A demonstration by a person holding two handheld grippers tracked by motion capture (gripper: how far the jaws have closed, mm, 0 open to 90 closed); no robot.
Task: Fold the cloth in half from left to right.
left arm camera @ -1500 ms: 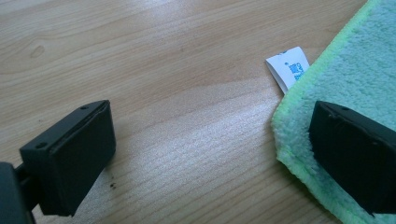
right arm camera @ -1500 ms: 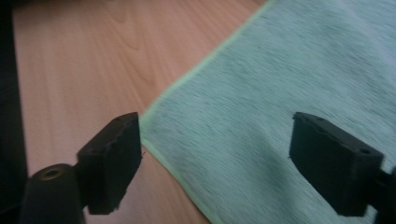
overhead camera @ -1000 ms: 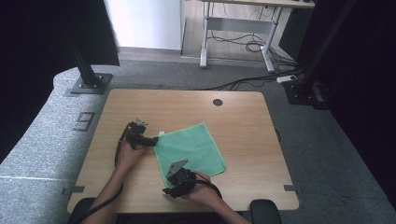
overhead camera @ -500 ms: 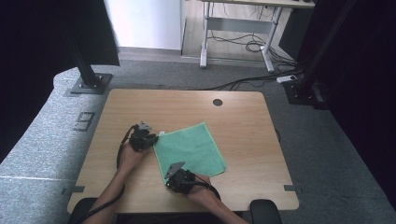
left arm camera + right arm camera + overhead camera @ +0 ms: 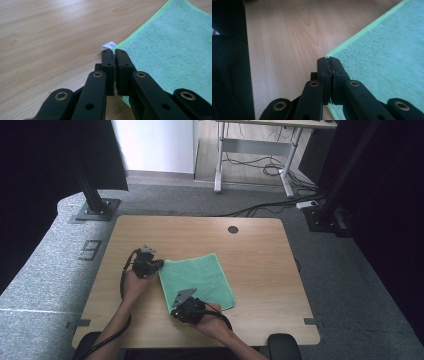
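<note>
A green cloth (image 5: 197,280) lies flat on the wooden table (image 5: 260,255). My left gripper (image 5: 161,264) is at the cloth's far-left corner. In the left gripper view my left gripper (image 5: 114,51) has its jaws pressed together on that corner of the cloth (image 5: 170,45), beside a small white tag (image 5: 108,45). My right gripper (image 5: 175,312) is at the near-left corner. In the right gripper view my right gripper (image 5: 329,59) is shut, with the corner of the cloth (image 5: 387,50) pinched at its tips.
A round cable hole (image 5: 233,229) sits near the table's far edge. The table's near edge (image 5: 247,75) runs close to my right gripper. Black frame posts (image 5: 92,195) and floor cables (image 5: 260,167) lie beyond the table.
Both grippers have shifted slightly onto the cloth's left corners. The cloth itself has stayed flat and in the same place.
</note>
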